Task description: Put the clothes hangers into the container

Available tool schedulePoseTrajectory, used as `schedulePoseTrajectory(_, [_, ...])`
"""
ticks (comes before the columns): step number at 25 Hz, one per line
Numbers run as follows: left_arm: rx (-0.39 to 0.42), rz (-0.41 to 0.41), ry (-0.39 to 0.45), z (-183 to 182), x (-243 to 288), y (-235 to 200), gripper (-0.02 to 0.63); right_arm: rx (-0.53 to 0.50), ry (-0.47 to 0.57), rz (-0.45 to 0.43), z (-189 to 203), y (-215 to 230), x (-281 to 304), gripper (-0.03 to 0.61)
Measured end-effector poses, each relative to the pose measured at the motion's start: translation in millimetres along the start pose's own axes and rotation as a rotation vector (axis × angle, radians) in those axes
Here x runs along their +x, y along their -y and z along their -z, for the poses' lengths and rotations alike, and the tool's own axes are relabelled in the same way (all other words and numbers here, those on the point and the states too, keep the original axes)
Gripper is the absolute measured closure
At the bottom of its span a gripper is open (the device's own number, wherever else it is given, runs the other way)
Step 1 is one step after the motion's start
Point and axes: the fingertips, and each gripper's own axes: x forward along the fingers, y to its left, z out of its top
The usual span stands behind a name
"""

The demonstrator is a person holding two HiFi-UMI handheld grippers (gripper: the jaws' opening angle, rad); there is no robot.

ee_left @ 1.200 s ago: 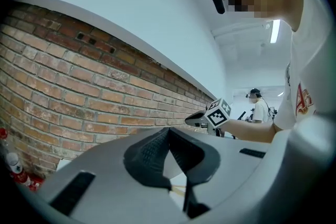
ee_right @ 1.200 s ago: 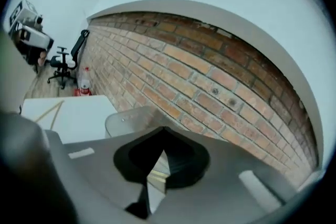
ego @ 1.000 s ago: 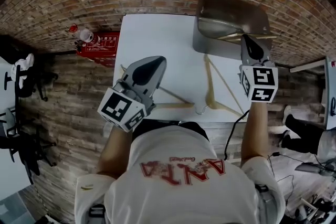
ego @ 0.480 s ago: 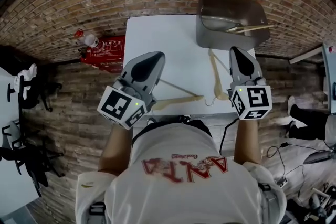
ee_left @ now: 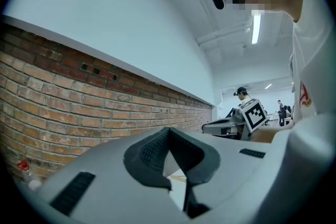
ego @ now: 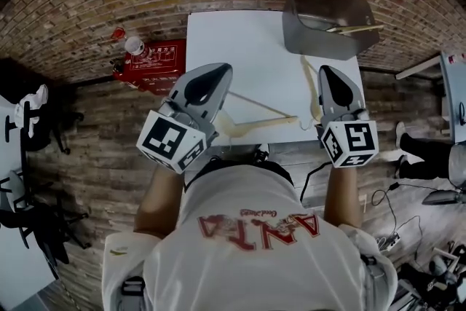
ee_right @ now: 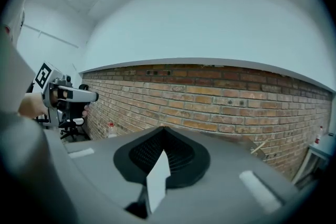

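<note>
Two hangers loose on the white worktop [ego: 247,47], a third hanger [ego: 355,29] already in the grey container [ego: 313,44].
Flat near the front edge: left hanger [ego: 262,122] mid-worktop, right hanger [ego: 312,87] just short of the container at the far right corner. Over the left hanger's end, left gripper [ego: 217,71], jaws closed together on nothing; beside the right hanger, right gripper [ego: 329,71], jaws likewise pressed shut and empty.

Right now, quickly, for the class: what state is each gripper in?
Left gripper: closed, holding nothing.
Right gripper: closed, holding nothing.
</note>
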Motion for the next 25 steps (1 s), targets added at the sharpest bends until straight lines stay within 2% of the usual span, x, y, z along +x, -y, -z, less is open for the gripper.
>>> schedulePoseTrajectory(3, [0.003, -0.004, -0.002, 0.6, -18.3, -7.1, 0.604, -0.007, -0.007, -0.004, -0.7, -22.2, -1.1, 0.575])
schedulePoseTrajectory(6, [-0.016, 0.006, 0.030, -3.5, -32.1, -10.2, 0.604, -0.024, -0.016, -0.010, 0.4, -37.9, -1.2, 0.575])
schedulePoseTrajectory(15, [-0.038, -0.020, 0.056, -4.3, -47.1, -17.8, 0.604, -0.103, -0.069, -0.036, 13.9, -54.8, 2.8, 0.575])
schedulePoseTrajectory(18, [-0.055, -0.050, 0.037, 2.3, -52.6, -21.9, 0.604, -0.166, -0.145, -0.112, 36.2, -68.8, 13.4, 0.574])
schedulePoseTrajectory(23, [-0.083, -0.105, 0.007, 16.2, -61.5, -36.0, 0.604, -0.301, -0.341, -0.301, 98.1, -102.1, 37.8, 0.570])
schedulePoseTrajectory(25, [-0.095, -0.132, -0.007, 23.9, -64.4, -41.3, 0.604, -0.375, -0.421, -0.390, 130.1, -115.3, 45.2, 0.500])
